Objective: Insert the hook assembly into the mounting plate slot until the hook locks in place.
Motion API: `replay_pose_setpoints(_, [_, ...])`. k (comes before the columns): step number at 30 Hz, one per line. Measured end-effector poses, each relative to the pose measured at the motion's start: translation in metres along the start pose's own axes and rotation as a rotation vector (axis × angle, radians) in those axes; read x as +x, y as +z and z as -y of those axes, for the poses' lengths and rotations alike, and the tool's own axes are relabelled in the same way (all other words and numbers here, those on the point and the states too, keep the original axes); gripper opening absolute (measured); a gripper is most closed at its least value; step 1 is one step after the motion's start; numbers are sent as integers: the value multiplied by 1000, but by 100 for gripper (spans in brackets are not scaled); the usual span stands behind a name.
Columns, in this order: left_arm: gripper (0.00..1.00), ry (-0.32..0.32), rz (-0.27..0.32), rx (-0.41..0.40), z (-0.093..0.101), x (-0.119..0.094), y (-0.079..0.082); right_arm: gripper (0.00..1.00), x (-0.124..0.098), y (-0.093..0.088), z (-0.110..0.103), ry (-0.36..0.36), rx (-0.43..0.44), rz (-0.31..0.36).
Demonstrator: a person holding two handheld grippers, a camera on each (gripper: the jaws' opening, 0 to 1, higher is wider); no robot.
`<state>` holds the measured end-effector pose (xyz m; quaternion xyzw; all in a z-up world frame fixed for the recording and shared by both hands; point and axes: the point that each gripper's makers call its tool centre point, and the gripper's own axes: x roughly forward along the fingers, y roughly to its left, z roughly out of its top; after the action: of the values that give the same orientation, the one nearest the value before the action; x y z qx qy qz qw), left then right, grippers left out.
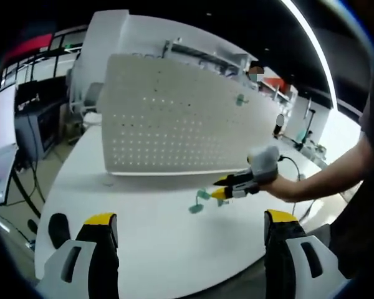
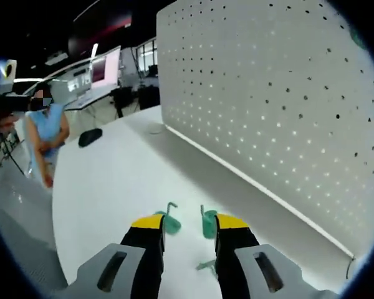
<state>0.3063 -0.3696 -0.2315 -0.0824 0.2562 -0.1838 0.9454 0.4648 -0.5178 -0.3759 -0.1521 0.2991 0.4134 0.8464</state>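
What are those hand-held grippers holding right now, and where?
Nothing. The right hand-held gripper is open above green hooks on the table; the left hand-held gripper is open too.

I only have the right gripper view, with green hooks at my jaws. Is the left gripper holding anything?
Observer: No. The left gripper, over the near table edge, has its jaws apart with nothing between.
Operator: Any hook on the board yet?
Observer: One green piece sits on the pegboard near its upper right; locked or not, I can't tell.
Operator: And my gripper from there?
Observer: The right gripper is low over the table, tips at the loose green hooks.
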Motion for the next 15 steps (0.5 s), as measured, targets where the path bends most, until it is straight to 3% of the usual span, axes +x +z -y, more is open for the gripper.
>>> replay_pose_setpoints(10, [99, 19, -19, -29, -8, 2, -9, 26, 26, -17, 9, 1, -8, -91])
replay_pose_setpoints(13, [99, 23, -22, -34, -10, 4, -10, 24, 31, -18, 15, -9, 59, -108])
replay_pose_setpoints(15, [99, 26, -22, -39, -11, 5, -10, 23, 34, -17, 21, -16, 57, -116])
